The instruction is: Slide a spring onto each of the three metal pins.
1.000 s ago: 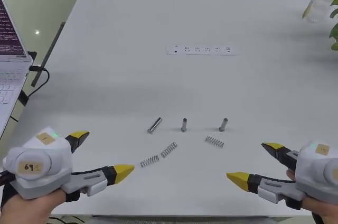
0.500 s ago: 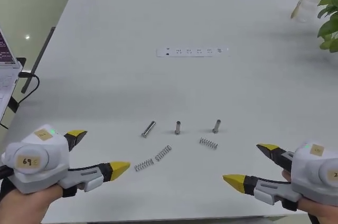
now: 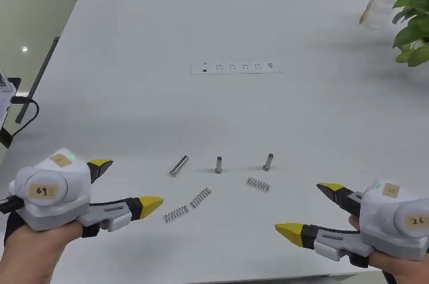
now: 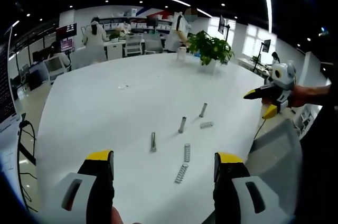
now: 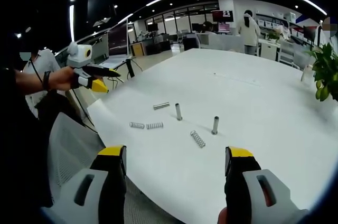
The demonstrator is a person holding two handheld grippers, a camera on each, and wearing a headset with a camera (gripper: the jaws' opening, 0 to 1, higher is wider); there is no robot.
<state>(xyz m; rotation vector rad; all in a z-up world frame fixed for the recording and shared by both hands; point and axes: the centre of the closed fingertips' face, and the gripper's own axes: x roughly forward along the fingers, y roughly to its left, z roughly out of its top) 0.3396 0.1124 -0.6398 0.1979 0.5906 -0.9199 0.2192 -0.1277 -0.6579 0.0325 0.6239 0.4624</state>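
Springs — loose beside pins

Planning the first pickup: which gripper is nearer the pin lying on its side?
Left. The left gripper is open, left of the lying pin; the right gripper is farther, right of both upright pins.

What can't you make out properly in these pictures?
Power strip, head view: too small to read its markings.
Plant, head view: cut off by the right edge.
Springs, head view: too small to count their coils.
Two upright pins, head view: too small to tell whether they stand loose or sit in holes.
Clear container beside the plant, head view: blurred, contents unclear.
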